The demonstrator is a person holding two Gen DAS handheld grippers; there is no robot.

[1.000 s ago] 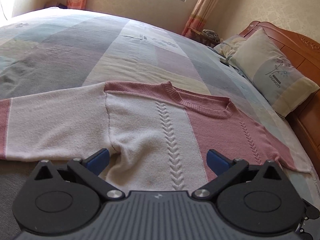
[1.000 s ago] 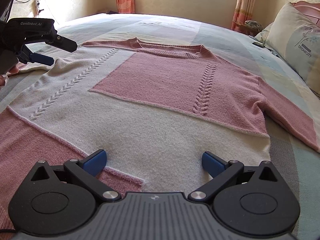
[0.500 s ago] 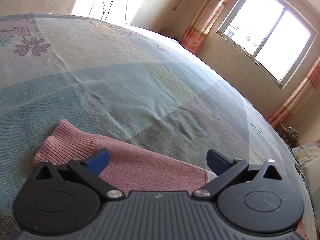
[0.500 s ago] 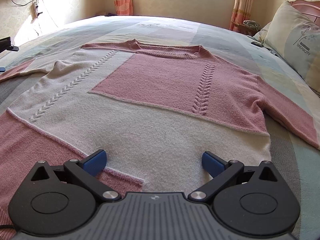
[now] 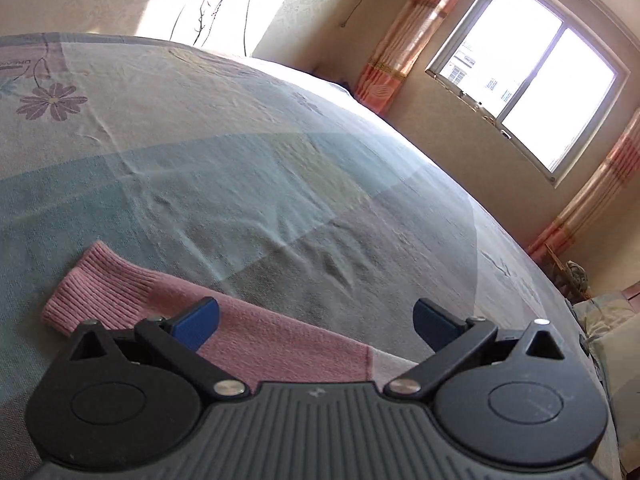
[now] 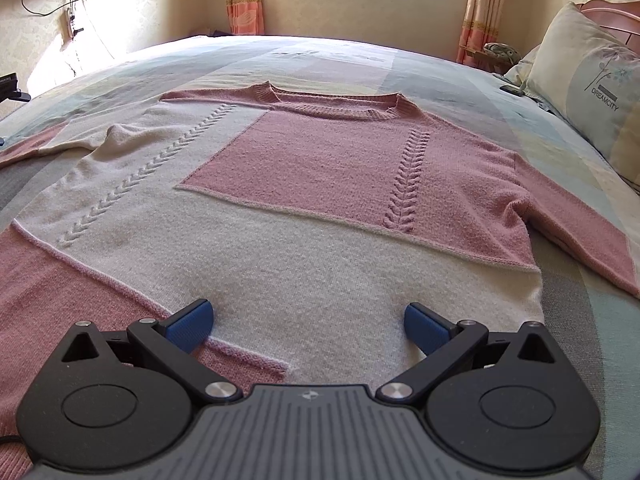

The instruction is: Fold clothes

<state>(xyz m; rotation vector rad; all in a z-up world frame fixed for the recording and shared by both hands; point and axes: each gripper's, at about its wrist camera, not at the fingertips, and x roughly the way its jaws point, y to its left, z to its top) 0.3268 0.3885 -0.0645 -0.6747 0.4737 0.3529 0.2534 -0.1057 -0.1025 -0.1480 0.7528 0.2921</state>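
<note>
A pink and cream knit sweater (image 6: 320, 184) lies flat, front up, on the bed, neckline toward the window. My right gripper (image 6: 308, 322) hovers open over its lower hem with nothing between the fingers. In the left wrist view, the sweater's pink sleeve (image 5: 256, 340) runs out to a ribbed cuff (image 5: 84, 284) at the lower left. My left gripper (image 5: 316, 320) is open just above the sleeve, its left fingertip over the pink knit near the cuff. Whether the fingers touch the fabric I cannot tell.
The bed has a pastel patchwork sheet (image 5: 240, 184) with small wrinkles. Pillows (image 6: 592, 92) and a wooden headboard stand at the right. A window (image 5: 532, 84) with orange curtains is on the far wall, and cables hang on the left wall (image 6: 72, 28).
My left gripper swung away from the sweater's body out to the left sleeve, and now sits slightly closer to the cuff. It has left the right wrist view. The right gripper barely moved.
</note>
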